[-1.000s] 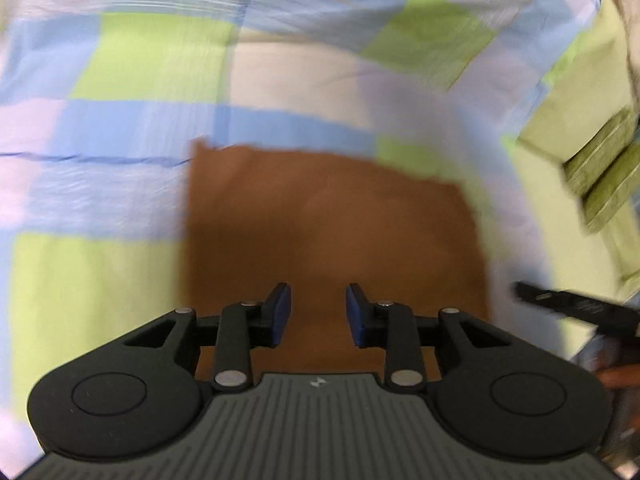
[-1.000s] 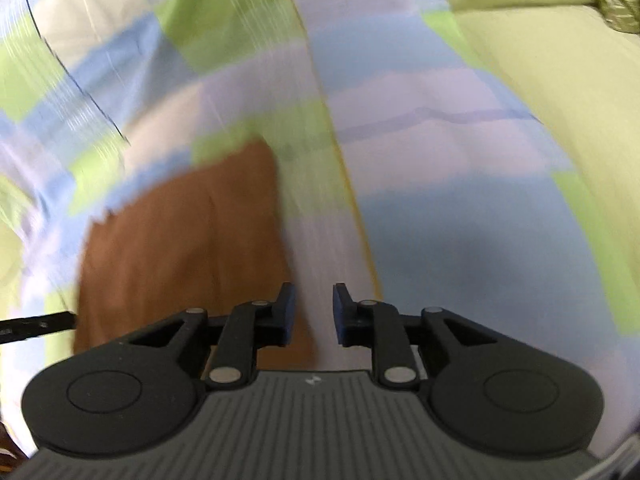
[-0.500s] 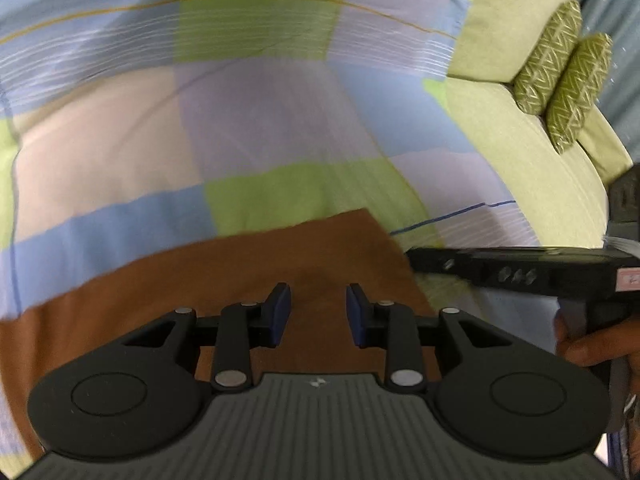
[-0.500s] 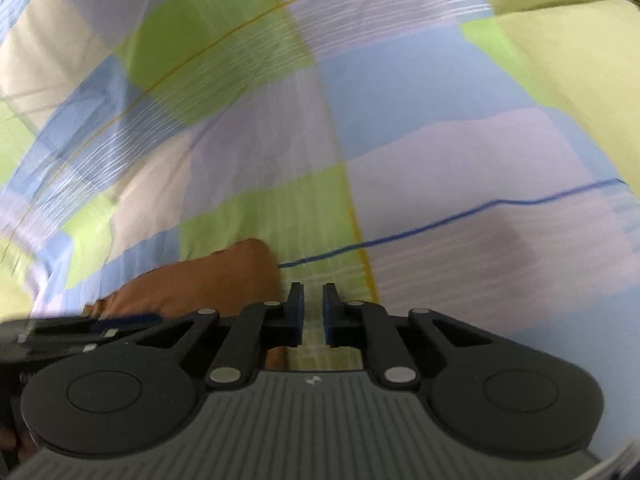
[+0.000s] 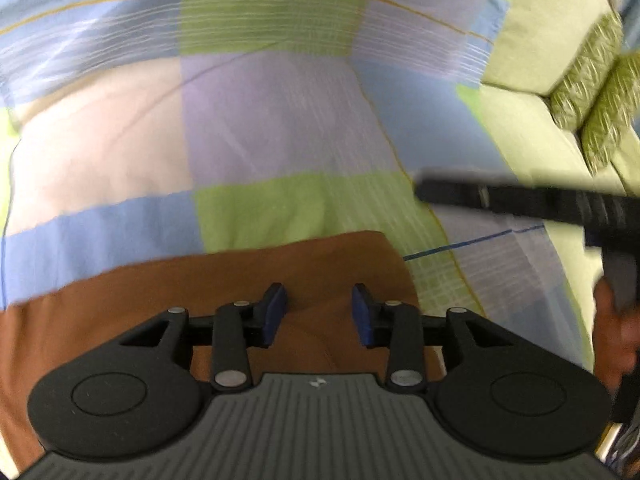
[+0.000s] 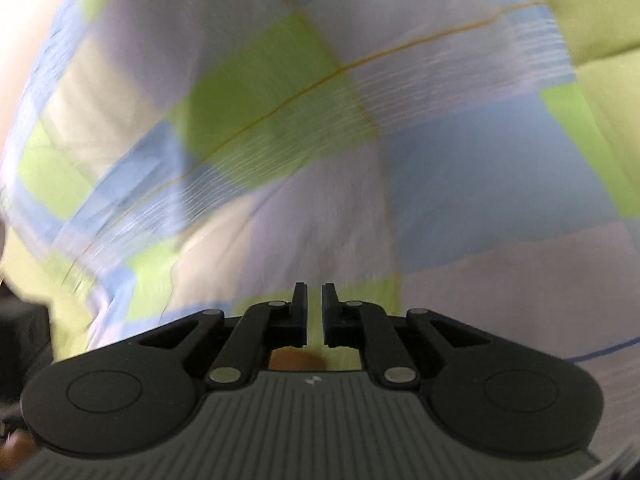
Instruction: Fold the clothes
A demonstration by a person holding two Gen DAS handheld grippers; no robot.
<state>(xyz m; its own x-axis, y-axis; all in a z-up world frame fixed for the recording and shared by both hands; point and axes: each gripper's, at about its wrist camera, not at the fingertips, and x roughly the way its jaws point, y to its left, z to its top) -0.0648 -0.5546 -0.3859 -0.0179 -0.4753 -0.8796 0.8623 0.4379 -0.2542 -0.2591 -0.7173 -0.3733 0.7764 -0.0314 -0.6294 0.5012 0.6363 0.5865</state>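
A brown garment (image 5: 200,292) lies flat on a checked sheet (image 5: 280,128) of blue, green and lilac squares. My left gripper (image 5: 319,314) is open and empty, its blue pads just above the brown cloth near its far right corner. My right gripper (image 6: 314,312) is nearly shut with a narrow gap between its pads and holds nothing visible. It hovers over the sheet (image 6: 320,160), and only a small patch of the brown garment (image 6: 296,360) shows behind its fingers. The right gripper also shows in the left wrist view (image 5: 424,192) as a dark bar off to the right of the garment.
Light green sofa cushions (image 5: 532,40) and two patterned green pillows (image 5: 600,88) lie at the far right. The green sofa surface (image 6: 600,12) borders the sheet on the right.
The right gripper has narrowed from open to nearly shut and moved up off the garment's corner. The left gripper has swung to the garment's right corner and stayed open.
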